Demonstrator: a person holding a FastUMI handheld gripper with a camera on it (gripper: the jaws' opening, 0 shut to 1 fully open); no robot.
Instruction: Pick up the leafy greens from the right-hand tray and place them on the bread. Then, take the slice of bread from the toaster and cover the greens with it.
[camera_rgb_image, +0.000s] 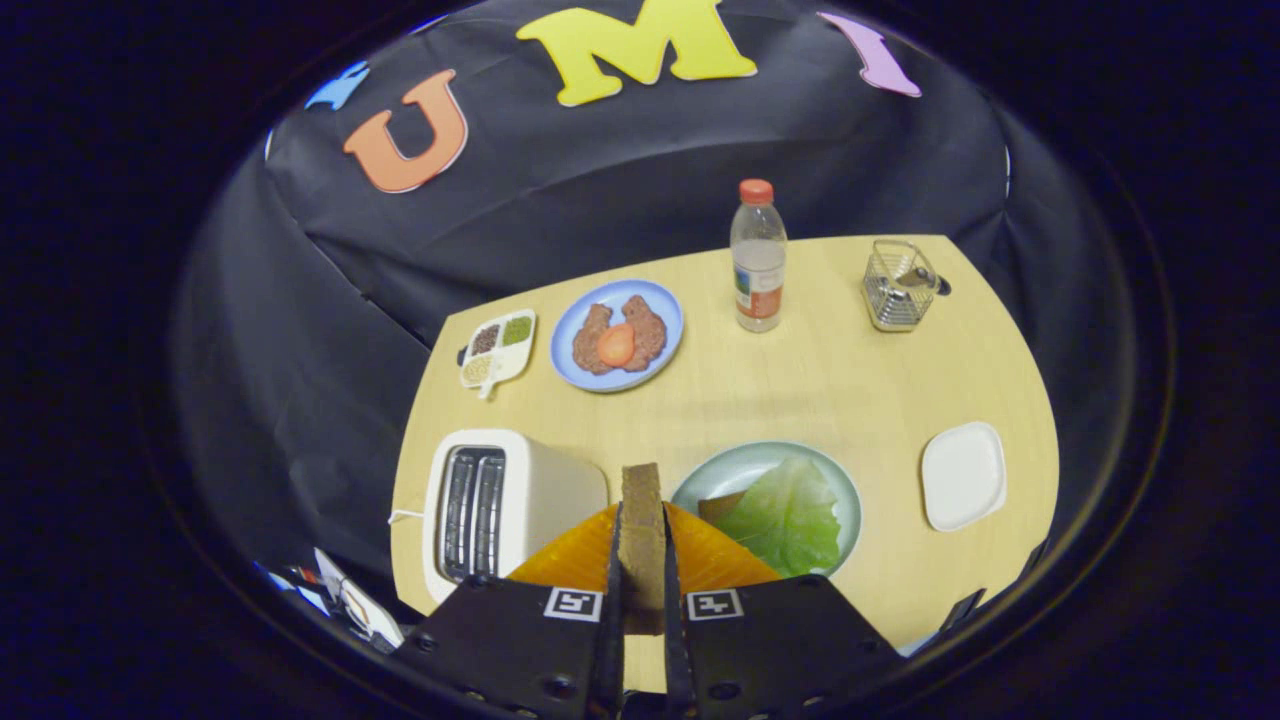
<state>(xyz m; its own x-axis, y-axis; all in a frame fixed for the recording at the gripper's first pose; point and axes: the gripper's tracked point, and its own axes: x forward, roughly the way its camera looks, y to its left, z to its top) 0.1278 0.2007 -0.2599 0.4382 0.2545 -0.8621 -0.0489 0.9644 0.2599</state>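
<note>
While its two fingers press in on either face of a slice of bread (642, 540) held edge-up, the gripper (643, 575) hangs above the near edge of the wooden table (830, 380). At one o'clock from the fingers, a pale green plate (730, 470) carries the leafy greens (790, 515) over another bread slice (722, 507). At ten o'clock stands the white toaster (500, 505), close to the table's edge. At two o'clock sits a white square tray (963, 475). Beyond lies open tabletop, then a bottle (758, 258), a blue plate (617, 335), a seasoning dish (498, 348) and a wire basket (898, 285). Bottle label unreadable.
</note>
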